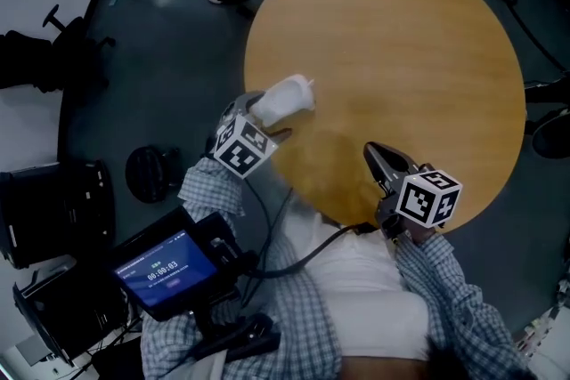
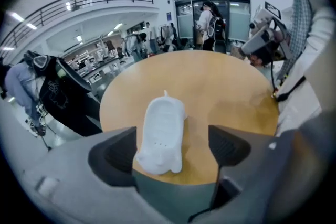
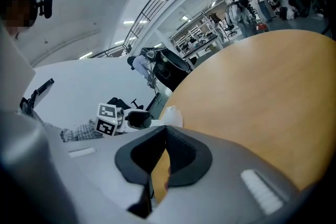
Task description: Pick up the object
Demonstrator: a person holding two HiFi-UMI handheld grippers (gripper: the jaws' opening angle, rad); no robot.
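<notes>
A round wooden table (image 1: 427, 58) is seen from above, with a person's checked sleeves reaching in from its near side. Near the table's left rim, the left gripper (image 1: 254, 116) is held low and pointed inward across the top. In the left gripper view its jaws are seen spread wide, with nothing clamped. The right gripper (image 1: 385, 163) is held over the near edge of the table, well apart from the left one. In the right gripper view (image 3: 165, 152) its jaws are seen closed together, with nothing between them.

A white object (image 1: 285, 96) is laid flat on the table at the left rim. In the left gripper view it (image 2: 160, 134) is seen lengthwise in the gap between the open jaws, its near end reaching the table's edge. It is set closer to the left pad; whether that pad is touched cannot be told. The other pad is kept clear of it by bare wood.
</notes>
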